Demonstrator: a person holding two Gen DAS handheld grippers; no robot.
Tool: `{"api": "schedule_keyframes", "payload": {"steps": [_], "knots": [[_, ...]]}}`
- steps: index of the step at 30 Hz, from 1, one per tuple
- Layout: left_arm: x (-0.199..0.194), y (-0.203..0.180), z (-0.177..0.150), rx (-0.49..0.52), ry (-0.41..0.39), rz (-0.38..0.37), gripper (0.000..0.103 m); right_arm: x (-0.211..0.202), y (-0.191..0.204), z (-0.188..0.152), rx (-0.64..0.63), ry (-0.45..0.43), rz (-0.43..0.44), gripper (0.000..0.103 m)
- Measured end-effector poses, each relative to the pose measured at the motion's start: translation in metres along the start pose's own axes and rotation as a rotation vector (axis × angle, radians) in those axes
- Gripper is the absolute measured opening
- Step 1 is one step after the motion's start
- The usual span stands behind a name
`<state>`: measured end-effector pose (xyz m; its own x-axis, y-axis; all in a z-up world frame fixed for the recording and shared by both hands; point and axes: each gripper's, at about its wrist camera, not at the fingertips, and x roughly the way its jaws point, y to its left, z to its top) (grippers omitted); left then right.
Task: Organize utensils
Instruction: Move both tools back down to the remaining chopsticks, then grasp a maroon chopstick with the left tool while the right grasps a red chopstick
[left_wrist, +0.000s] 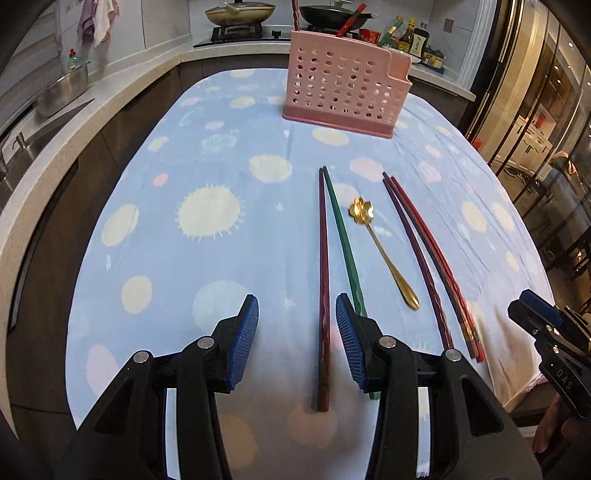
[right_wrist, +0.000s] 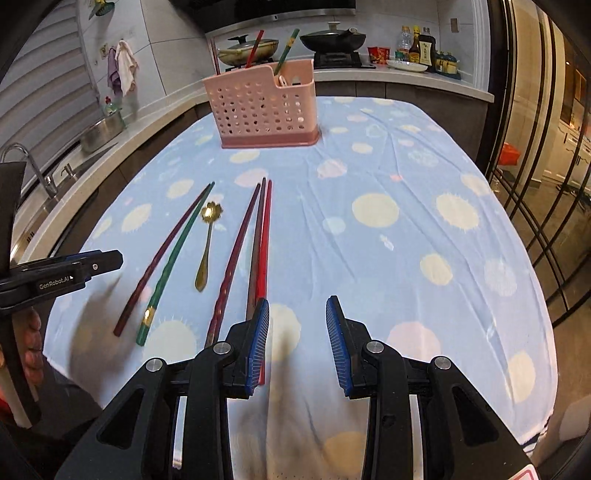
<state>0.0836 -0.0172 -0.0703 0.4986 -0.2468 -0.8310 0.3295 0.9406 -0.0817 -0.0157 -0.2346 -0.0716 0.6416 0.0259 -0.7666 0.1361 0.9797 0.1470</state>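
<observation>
Left wrist: tablecloth (left_wrist: 221, 155), kitchen counter (left_wrist: 122, 92).

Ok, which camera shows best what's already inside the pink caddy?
The right wrist view. There the pink caddy shows its open top, with a red chopstick and a green chopstick standing in it. The left wrist view shows mainly its perforated wall, with only stick ends above the rim.

Both wrist views look low across one tablecloth (left_wrist: 221, 147) toward the holder (right_wrist: 264, 107).
</observation>
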Motion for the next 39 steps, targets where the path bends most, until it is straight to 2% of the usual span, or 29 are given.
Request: {"api": "schedule_keyframes", "payload": {"steps": [5,12,24,26,29,36,38,39], "knots": [[-0.003,-0.005,-0.017,0.027,0.012,0.013,0.041,0.004,0.009,-0.022,-0.018,0.042,0.03,0.032],[0.001,-0.008,-0.035,0.037,0.051,-0.011,0.041,0.007,0.017,-0.036,-0.038,0.071,0.042,0.03],[0.012,-0.008,-0.041,0.034,0.078,-0.013,0.033,0.017,0.008,-0.036,-0.027,0.083,0.016,0.025],[0.013,-0.006,-0.041,0.03,0.079,-0.014,0.033,0.018,0.004,-0.034,-0.018,0.082,0.011,0.02],[0.013,-0.003,-0.039,0.019,0.08,-0.016,0.03,0.02,-0.002,-0.031,-0.004,0.08,0.004,0.017],[0.014,-0.001,-0.036,0.013,0.078,-0.023,0.027,0.026,0.001,-0.025,-0.021,0.077,-0.002,0.017],[0.014,0.0,-0.036,0.011,0.077,-0.026,0.025,0.028,0.002,-0.023,-0.023,0.075,-0.003,0.017],[0.014,0.0,-0.036,0.011,0.078,-0.029,0.02,0.028,0.002,-0.022,-0.024,0.074,-0.003,0.017]]}}
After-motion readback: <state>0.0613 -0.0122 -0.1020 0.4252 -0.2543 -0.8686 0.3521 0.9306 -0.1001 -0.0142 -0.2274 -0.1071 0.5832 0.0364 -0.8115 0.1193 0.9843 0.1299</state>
